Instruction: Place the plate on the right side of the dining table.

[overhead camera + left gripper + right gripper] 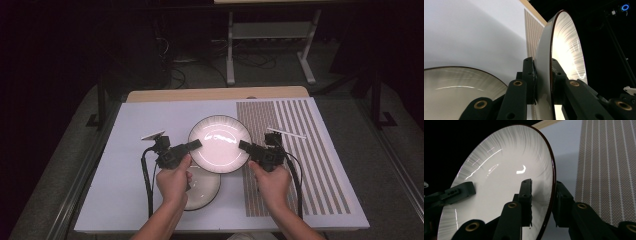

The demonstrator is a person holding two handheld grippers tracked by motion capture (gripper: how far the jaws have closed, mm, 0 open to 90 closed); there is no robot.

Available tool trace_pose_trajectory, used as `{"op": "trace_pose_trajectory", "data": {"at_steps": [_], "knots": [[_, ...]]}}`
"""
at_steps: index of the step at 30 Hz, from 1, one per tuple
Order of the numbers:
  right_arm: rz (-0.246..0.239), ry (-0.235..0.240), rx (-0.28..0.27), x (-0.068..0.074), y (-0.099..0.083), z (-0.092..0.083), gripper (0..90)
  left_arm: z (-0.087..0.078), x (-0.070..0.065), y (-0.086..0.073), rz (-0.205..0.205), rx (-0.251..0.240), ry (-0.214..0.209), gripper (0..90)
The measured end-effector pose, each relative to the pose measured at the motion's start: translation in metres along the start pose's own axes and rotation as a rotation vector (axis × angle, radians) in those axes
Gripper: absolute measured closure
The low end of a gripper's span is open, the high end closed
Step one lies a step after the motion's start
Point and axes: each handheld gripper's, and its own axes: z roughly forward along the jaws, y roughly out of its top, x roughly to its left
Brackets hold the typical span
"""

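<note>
A: Nearest items, please

B: Two hands at the near edge: left hand (pixel 173 181), right hand (pixel 272 182), each holding a gripper. Under the left hand, a lower plate (pixel 206 192), white with a dark rim, lying flat on the tabletop (pixel 125 150); it also shows at lower left in the left gripper view (pixel 456 95)

A: Next out?

B: Left gripper (pixel 195 144), jaws clamped on the left rim of the upper plate (pixel 219 144). Right gripper (pixel 244 145), jaws clamped on that plate's right rim. In the left gripper view the rim (pixel 544 75) runs between the two jaws; the same in the right gripper view (pixel 499 182), with the left gripper's jaw on the far rim

A: Plate position?

B: Held between both grippers, roughly mid-tabletop, its near edge overlapping the lower plate

A: Further out?

B: A striped mat (pixel 295 150) on the tabletop's right half; a thin white stick (pixel 286 132) lies on it beyond the right gripper. Past the tabletop, a pale metal frame (pixel 270 45) and cables on a dark floor
</note>
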Motion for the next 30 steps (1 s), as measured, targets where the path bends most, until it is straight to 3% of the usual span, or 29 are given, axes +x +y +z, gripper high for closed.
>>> {"op": "trace_pose_trajectory", "data": {"at_steps": [17, 30], "knots": [[0.029, -0.047, -0.024, -0.024, 0.006, -0.019, 71.3, 0.031, -0.016, -0.008, 0.018, 0.047, -0.033, 78.4], [0.066, -0.096, -0.057, -0.053, 0.009, -0.035, 71.1, 0.064, -0.033, -0.018, 0.057, 0.09, -0.052, 78.4]]}}
